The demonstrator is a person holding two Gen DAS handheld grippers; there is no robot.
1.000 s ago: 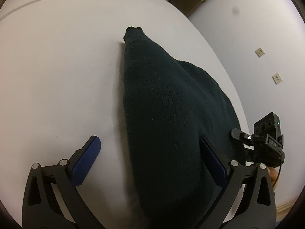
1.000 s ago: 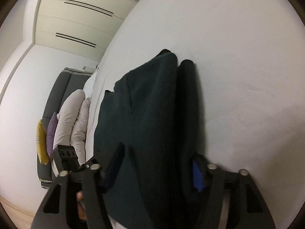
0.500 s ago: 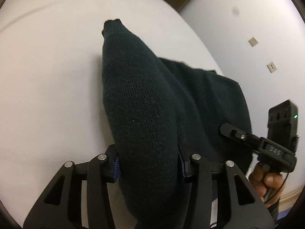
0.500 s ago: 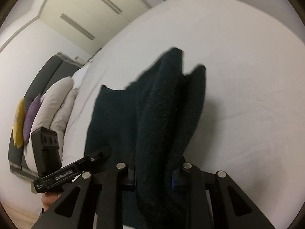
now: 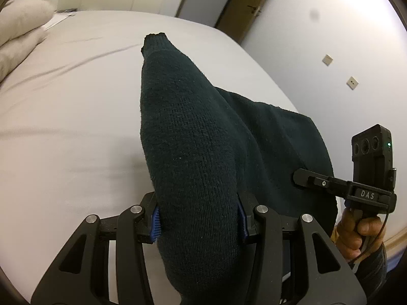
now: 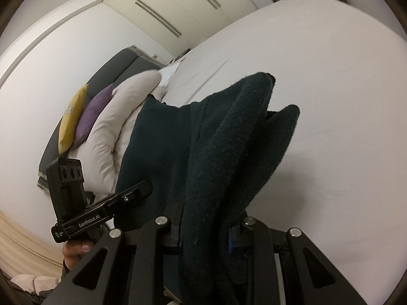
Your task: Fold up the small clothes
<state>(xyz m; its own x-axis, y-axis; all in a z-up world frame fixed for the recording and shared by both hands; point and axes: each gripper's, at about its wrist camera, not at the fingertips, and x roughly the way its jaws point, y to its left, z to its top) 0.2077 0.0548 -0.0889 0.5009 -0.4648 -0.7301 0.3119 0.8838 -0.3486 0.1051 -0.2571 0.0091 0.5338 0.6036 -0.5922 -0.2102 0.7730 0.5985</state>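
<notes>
With the left gripper (image 5: 198, 219) and right gripper (image 6: 204, 239) each clamped on the dark sweater (image 5: 193, 152), lifted off the bed (image 5: 63, 127) (far end trailing), the fold is mid-carry and next needs laying over evenly.

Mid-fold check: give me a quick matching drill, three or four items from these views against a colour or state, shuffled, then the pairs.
Items:
1. knit garment
2. left tongs
3. bed sheet
4. cushion by the headboard

States:
A. yellow
B. dark green, lifted in a bunch
C. shut on the garment
D. white, lightly creased

Pairs: 1-B, 2-C, 3-D, 4-A
</notes>
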